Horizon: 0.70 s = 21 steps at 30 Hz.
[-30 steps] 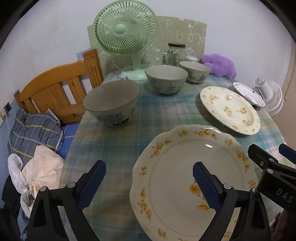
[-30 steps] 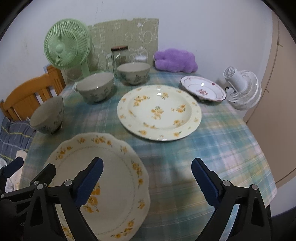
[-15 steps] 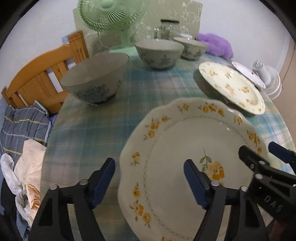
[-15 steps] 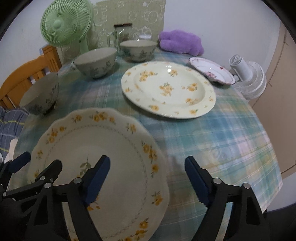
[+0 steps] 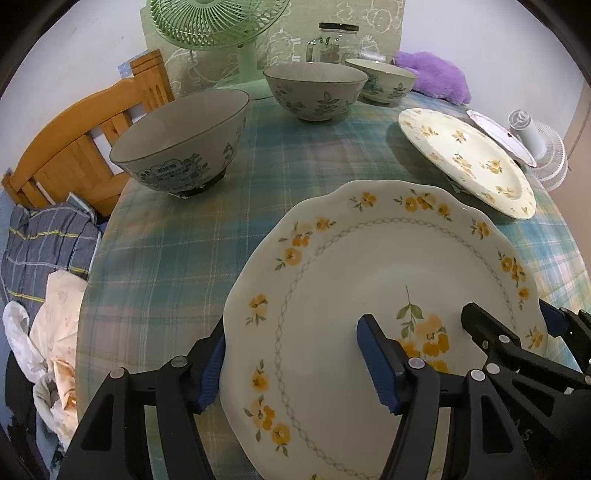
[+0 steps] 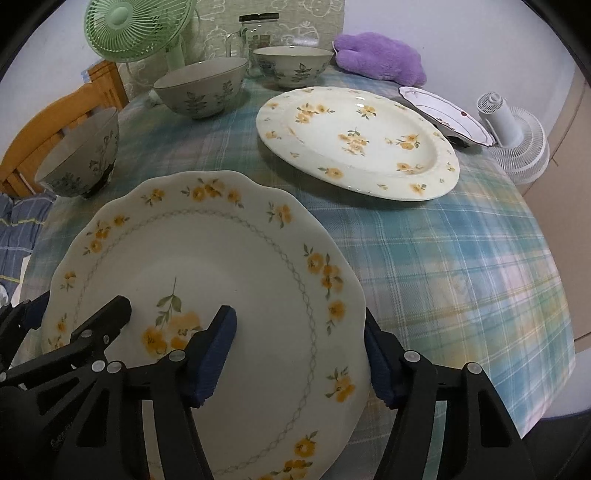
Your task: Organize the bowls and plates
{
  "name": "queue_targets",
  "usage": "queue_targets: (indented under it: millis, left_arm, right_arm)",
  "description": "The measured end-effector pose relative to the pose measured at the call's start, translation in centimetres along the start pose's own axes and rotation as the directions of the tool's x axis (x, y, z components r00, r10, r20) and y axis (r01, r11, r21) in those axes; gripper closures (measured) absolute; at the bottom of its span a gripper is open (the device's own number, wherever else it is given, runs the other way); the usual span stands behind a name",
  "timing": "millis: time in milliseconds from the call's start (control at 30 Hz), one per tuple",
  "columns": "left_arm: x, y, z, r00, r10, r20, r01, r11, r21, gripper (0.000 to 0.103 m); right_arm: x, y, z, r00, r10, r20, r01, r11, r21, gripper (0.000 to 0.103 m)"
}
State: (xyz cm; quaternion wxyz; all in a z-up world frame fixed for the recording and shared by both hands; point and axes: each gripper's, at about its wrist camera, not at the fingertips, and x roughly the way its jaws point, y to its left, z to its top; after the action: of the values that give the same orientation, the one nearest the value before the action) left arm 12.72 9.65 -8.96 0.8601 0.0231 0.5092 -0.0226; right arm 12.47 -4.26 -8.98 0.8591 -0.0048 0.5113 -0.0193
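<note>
Green fan (image 5: 218,22), jar (image 5: 338,40), purple plush (image 6: 380,55), wooden chair (image 5: 85,136).

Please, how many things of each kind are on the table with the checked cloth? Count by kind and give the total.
Plates: 3, the scalloped plate, the oval plate, the small red-trimmed plate
Bowls: 3, near bowl, middle bowl, far bowl
Green fans: 1
Glass jars: 1
Purple plush things: 1
Total: 9
</note>
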Motion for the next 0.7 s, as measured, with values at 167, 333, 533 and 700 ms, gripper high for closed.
queue_targets:
  millis: [167,333,533,700]
  left_arm:
    - [-0.6,-0.6,0.1,1.000,0.023,-0.011,-0.023,1.000,-0.014,0.036]
    - [-1.2,-1.6,0.0,0.999,0.015,-0.041,-0.017,0.998,-0.055,0.036]
    - [-2.5,-4.2,0.1,1.000,0.022,-0.021,-0.023,0.997,-0.068,0.036]
    - [-3.6,-6.8,0.6,0.999,0.032,0.006,-0.032,0.997,-0.065,0.036]
  right_arm:
    - [-0.8,-0.2,0.3,1.000,-0.004,0.019,0.005,0.999,-0.048,0.035]
    - [-1.8,-1.3,0.8,0.999,0.011,0.037,-0.008,0.997,-0.077,0.035]
    - [-2.7,-3.7,1.1,0.999,0.022,0.033,-0.019,0.996,-0.088,0.035]
    - [-3.2,-6.4,1.5,0.999,0.036,0.031,-0.033,0.996,-0.081,0.035]
